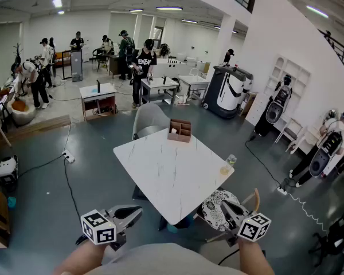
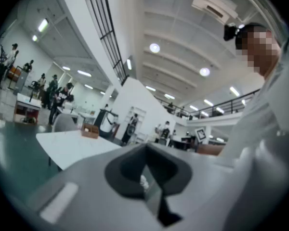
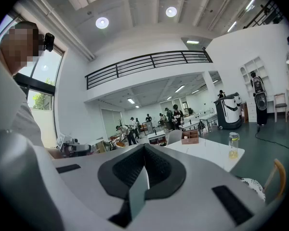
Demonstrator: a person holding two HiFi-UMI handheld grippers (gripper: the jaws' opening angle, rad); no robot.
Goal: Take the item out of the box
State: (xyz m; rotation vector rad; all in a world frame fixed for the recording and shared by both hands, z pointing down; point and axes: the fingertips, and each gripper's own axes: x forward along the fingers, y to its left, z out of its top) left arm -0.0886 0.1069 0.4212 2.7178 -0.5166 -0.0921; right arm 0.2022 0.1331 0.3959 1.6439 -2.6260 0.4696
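A small brown wooden box (image 1: 179, 130) stands at the far edge of the white marble table (image 1: 172, 173); something pale shows in its left compartment. The left gripper view has the box (image 2: 90, 130) far off, and so does the right gripper view (image 3: 190, 137). My left gripper (image 1: 137, 210) hangs below the table's near corner, well short of the box, its jaws shut with nothing in them (image 2: 145, 149). My right gripper (image 1: 224, 203) is held to the right of that corner, also shut and empty (image 3: 144, 149).
A clear bottle of yellowish liquid (image 1: 229, 163) stands at the table's right edge. A chair with a patterned cushion (image 1: 217, 204) sits under my right gripper, and a grey chair (image 1: 148, 119) stands behind the table. Several people, desks and wheeled machines fill the hall beyond.
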